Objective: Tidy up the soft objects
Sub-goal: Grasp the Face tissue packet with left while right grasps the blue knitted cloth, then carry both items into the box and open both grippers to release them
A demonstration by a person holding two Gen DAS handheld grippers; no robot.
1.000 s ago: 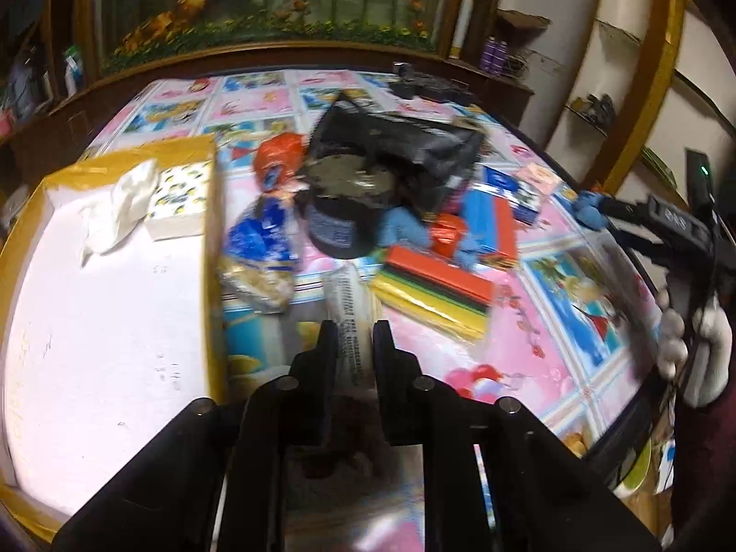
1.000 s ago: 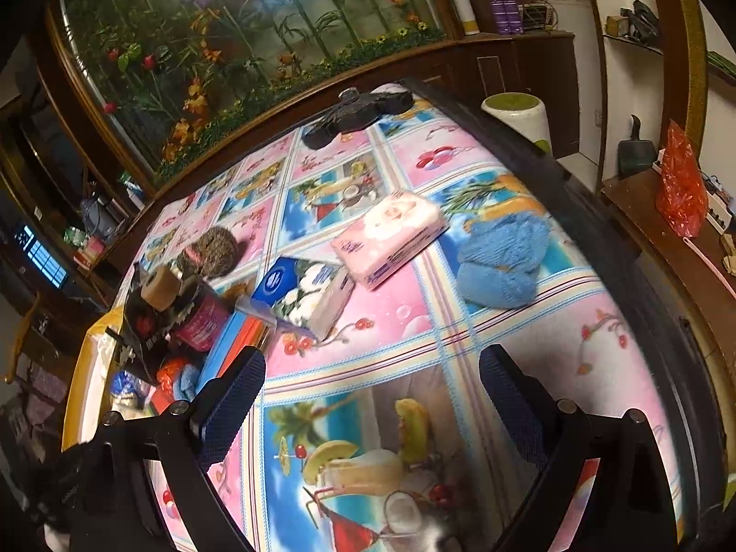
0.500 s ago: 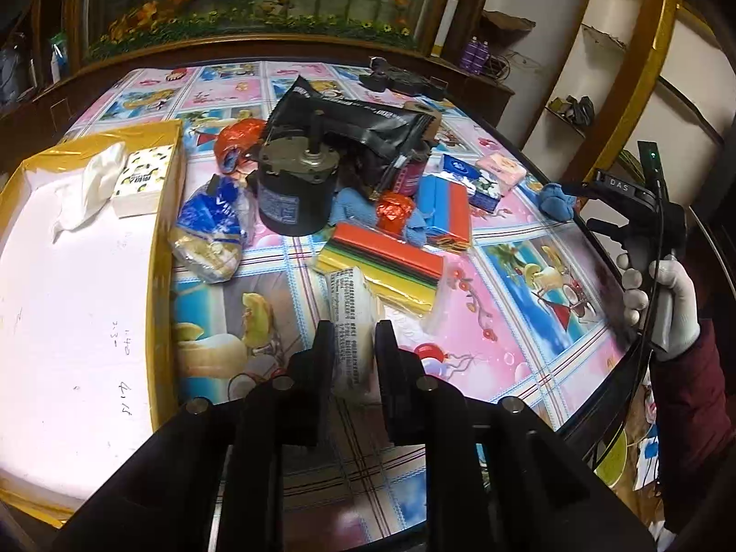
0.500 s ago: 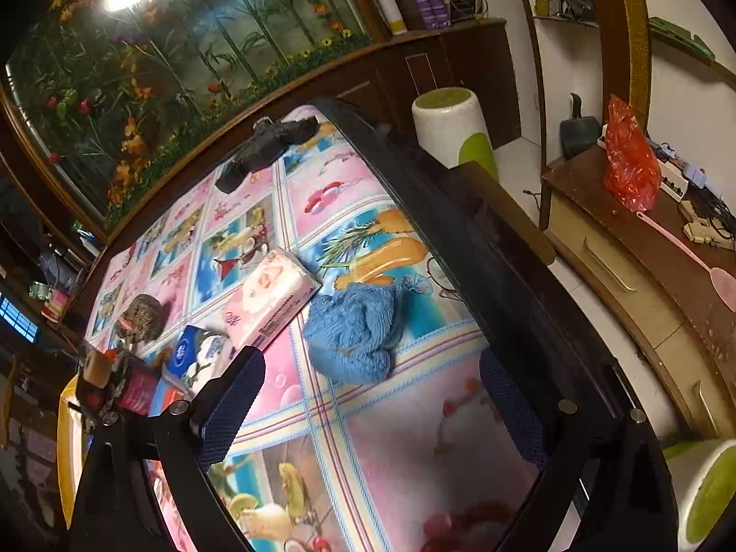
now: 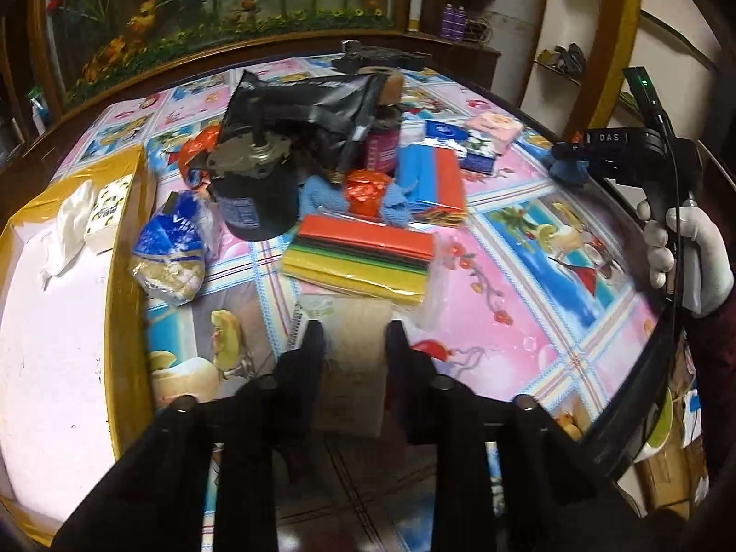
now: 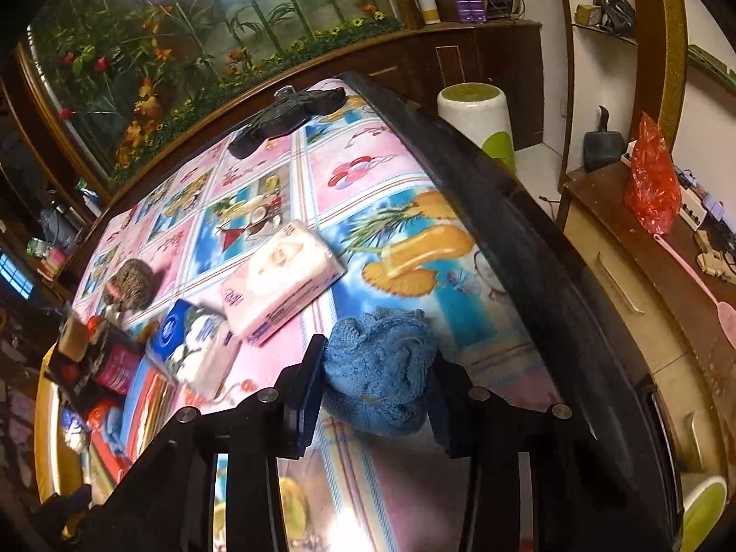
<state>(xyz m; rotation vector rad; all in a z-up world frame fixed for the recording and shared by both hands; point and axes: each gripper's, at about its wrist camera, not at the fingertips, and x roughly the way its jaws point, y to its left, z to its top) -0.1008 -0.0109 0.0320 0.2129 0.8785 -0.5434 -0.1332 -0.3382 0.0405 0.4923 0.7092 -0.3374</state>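
We find the task at an early stage. In the yellow-rimmed tray with a white floor (image 5: pixel 55 322), to the left of the left gripper (image 5: pixel 355 340), only two soft items lie: a crumpled white tissue (image 5: pixel 69 225) and a small patterned tissue pack (image 5: pixel 108 211) touching it. The rest of the tray floor is bare.

The left gripper's jaws are closed on a flat pale packet with printed edges (image 5: pixel 354 345), held between them above the counter (image 5: pixel 529 276) covered in a pink and blue picture cloth. We judge this packet is next for the tray.

The right gripper (image 6: pixel 375 368) has its jaws around a crumpled blue knitted cloth (image 6: pixel 377 368) lying near the counter's edge; both jaws appear to touch it, so we judge the grip is made or nearly so, with the cloth not lifted.

Left ahead of the jaws: a pink tissue pack (image 6: pixel 280 285), a blue and white tissue pack (image 6: pixel 193 349) beside it, and a striped stack of coloured cloths (image 5: pixel 359 262). Most sorting remains.
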